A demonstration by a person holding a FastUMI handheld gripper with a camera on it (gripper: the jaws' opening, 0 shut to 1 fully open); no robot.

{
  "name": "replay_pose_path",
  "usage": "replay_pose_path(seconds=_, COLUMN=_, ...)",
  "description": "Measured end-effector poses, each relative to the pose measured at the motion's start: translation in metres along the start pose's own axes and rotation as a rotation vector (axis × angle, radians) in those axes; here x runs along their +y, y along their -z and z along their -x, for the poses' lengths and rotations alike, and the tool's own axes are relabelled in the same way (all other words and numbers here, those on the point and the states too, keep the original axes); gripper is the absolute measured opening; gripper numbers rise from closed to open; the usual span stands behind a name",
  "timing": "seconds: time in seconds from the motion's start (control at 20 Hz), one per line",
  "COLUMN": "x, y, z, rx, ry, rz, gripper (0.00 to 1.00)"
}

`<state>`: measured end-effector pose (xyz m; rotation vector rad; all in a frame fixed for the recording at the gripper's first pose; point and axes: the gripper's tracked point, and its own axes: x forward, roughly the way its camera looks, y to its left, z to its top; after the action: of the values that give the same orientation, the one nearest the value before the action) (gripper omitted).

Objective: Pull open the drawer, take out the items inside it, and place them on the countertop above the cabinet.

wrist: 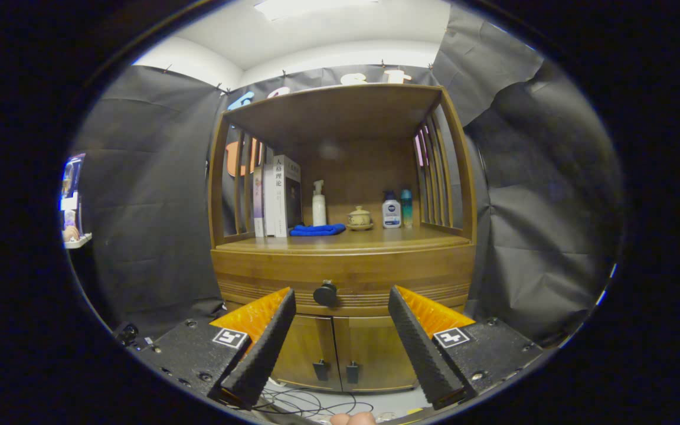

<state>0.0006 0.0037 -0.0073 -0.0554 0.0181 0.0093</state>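
My gripper (340,301) hangs wide open & empty in front of the wooden cabinet (343,277), fingers splayed, nothing between the pads. Straight ahead, beyond the tips and a bit nearer the left finger (260,348) than the right finger (419,345), sits the round black knob (325,293) on the drawer (340,274) front. That's the relation the next move hangs on, I'd say: knob lies dead ahead and slightly left of centre, well apart from me yet, so approach is fwd w/ a small nudge left, then close on it & pull back. The drawer looks fully shut; its long axis runs side to side across my line of reach, so the pull is straight toward me. Contents can't be seen. Above it, the countertop (375,239), where the items are to go, already carries books (278,195), a blue cloth (317,229), a white pump bottle (319,203), a small lidded pot (359,218) and two more bottles (398,209); bare wood shows toward the front edge. Below the drawer, two cabinet doors (334,354) w/ dark handles, closed. Task barely begun, by my read.
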Motion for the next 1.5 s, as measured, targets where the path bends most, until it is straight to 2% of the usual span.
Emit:
replay_pose_path(seconds=0.5, x=0.002, y=0.002, z=-0.009, rx=0.008, ry=0.004, rz=-0.024, gripper=0.99)
replay_pose_path(seconds=0.7, x=0.013, y=0.000, z=-0.058, rx=0.023, ry=0.022, rz=-0.006, gripper=0.99)
replay_pose_path(seconds=0.95, x=0.023, y=0.014, z=-0.098, rx=0.048, ry=0.044, rz=0.009, gripper=0.99)
replay_pose_path(seconds=1.15, x=0.027, y=0.026, z=-0.120, rx=0.065, ry=0.059, rz=0.067, gripper=0.99)
replay_pose_path(seconds=1.5, x=0.023, y=0.054, z=-0.157, rx=0.122, ry=0.078, rz=0.078, gripper=0.99)
